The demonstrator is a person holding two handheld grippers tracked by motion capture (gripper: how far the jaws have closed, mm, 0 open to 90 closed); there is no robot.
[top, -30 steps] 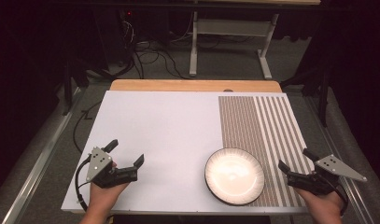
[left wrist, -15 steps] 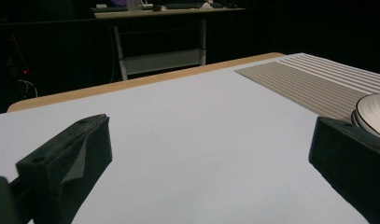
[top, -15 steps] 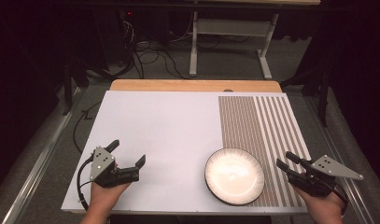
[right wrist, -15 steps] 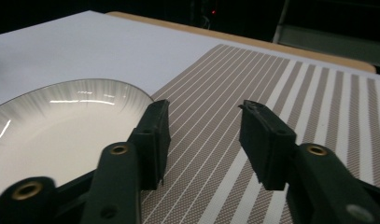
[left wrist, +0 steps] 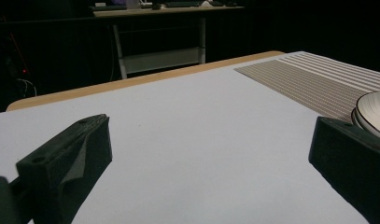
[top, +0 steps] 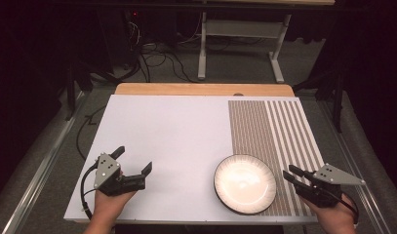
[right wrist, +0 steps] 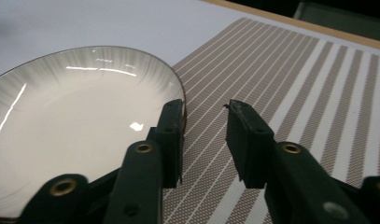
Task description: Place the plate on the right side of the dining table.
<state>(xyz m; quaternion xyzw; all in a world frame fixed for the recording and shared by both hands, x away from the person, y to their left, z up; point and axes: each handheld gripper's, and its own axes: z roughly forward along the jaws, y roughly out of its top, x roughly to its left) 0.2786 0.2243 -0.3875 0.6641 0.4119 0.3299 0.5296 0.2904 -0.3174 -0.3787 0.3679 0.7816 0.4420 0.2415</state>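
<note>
A white plate with a dark rim (top: 245, 184) lies near the table's front edge, half on the striped placemat (top: 279, 126). My right gripper (top: 288, 171) is just right of the plate, open with a narrow gap. In the right gripper view its jaws (right wrist: 206, 109) hold nothing; one jaw hangs over the plate's rim (right wrist: 61, 126), the other over the placemat (right wrist: 295, 70). My left gripper (top: 134, 159) stands wide open at the front left over the bare white cover. In the left gripper view (left wrist: 211, 140) the plate (left wrist: 374, 112) peeks in at the right.
The white table cover (top: 171, 131) stretches between the grippers, with a wooden table edge (top: 201, 89) at the back. Beyond the table are a metal desk frame (top: 240, 29) and floor cables (top: 152, 58). A cable loops from the left gripper over the front edge.
My right gripper has moved left toward the plate's right rim, and its jaws stand closer together. The left gripper has hardly moved.
</note>
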